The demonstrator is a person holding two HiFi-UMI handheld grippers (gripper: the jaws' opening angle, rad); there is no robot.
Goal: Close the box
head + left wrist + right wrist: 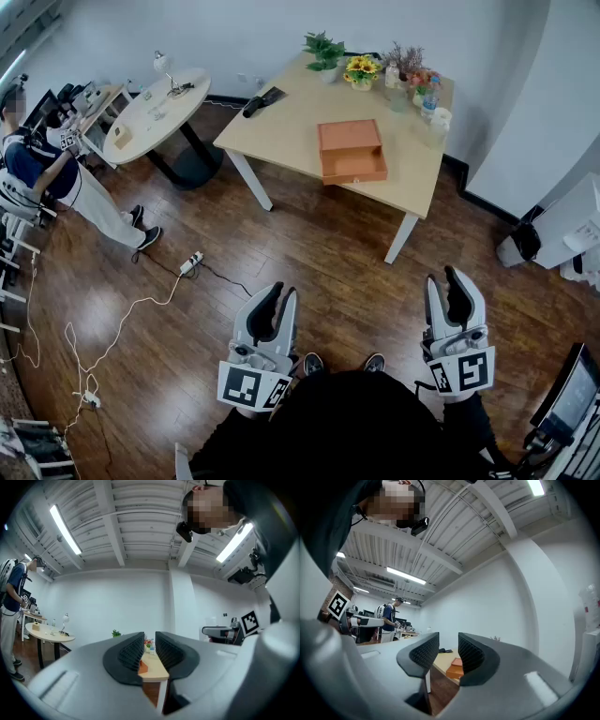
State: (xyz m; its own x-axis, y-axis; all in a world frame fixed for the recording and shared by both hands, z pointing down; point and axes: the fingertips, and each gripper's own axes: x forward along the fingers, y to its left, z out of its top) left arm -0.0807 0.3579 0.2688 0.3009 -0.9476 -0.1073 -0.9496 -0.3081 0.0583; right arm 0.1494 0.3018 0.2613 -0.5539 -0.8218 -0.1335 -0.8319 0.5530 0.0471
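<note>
— Two grippers are up in front, and neither is on anything. How does the left gripper (281, 291) stand?
— Its ribbed black pads sit at a narrow slit, with nothing between them.
— And the box?
— The box (351, 150) is well ahead of both grippers, roughly between their lines. It rests on a pale wooden table (281, 122) beyond a stretch of dark plank floor (309, 244). It is orange, flat and rectangular, and smooth like card. Its lid seems to lie flat behind the tray, so it is open.
— The right gripper (442, 276)?
— Its jaws stand apart, wider than the left's, and they are empty. It has the same ribbed pads in a pale grey shell.
— Which step is this?
— The approach, I'd say; the closing is not yet begun. The next move calls for getting up to the table until the box is within reach. Then a jaw has to catch the lid's far edge and swing it over the tray.
— Anything to mind?
— The lid looks light, so a gentle push should do. The potted flowers (361, 70) stand just beyond the box.
</note>
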